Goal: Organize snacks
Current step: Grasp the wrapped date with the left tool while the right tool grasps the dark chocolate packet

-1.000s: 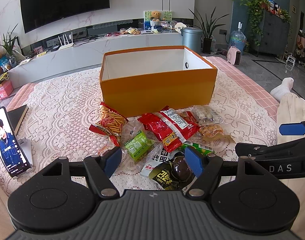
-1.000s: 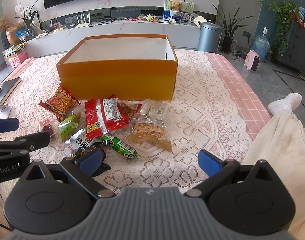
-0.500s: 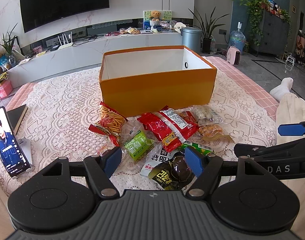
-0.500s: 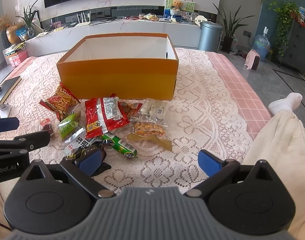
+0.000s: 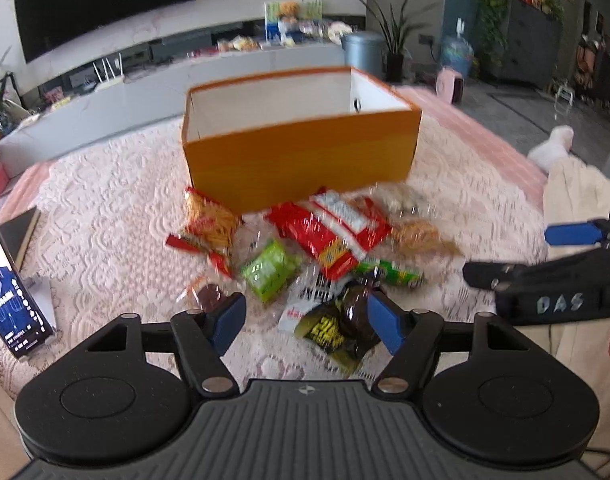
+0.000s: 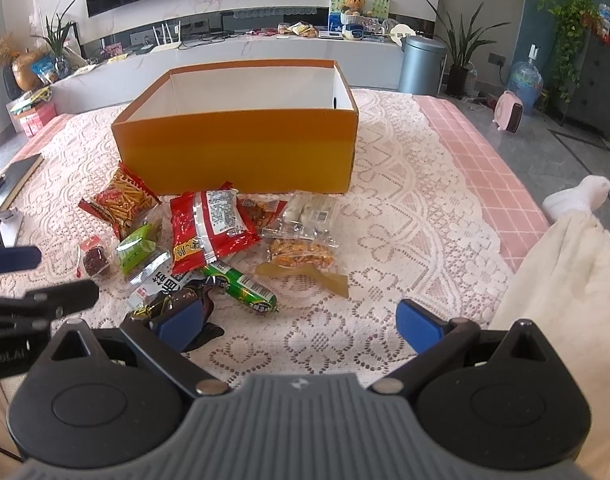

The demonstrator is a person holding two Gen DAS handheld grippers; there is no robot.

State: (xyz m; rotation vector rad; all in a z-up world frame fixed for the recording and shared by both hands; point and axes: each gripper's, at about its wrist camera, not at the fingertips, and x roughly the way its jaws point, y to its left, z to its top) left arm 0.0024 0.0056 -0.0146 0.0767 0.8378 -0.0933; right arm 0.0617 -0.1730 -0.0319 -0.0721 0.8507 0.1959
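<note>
The left claw [image 5: 307, 324] stands open above the near edge of the snack pile, its jaws having just been closing, with a dark packet [image 5: 337, 330] lying between the blue pads [image 5: 229, 320] but not pressed by them. The right claw [image 6: 301, 324] is spread wide over bare lace cloth [image 6: 405, 240] on the bench, gripping nothing, its left pad just above the same dark packet. The snacks, among them a red packet [image 6: 209, 228] and a green sausage [image 6: 241, 288], lie loose in front of the open orange box [image 6: 237, 148].

Left hand-held gripper [image 5: 306, 322] jaws just closing, dark snack packet [image 5: 337, 330] between, unpressed.
</note>
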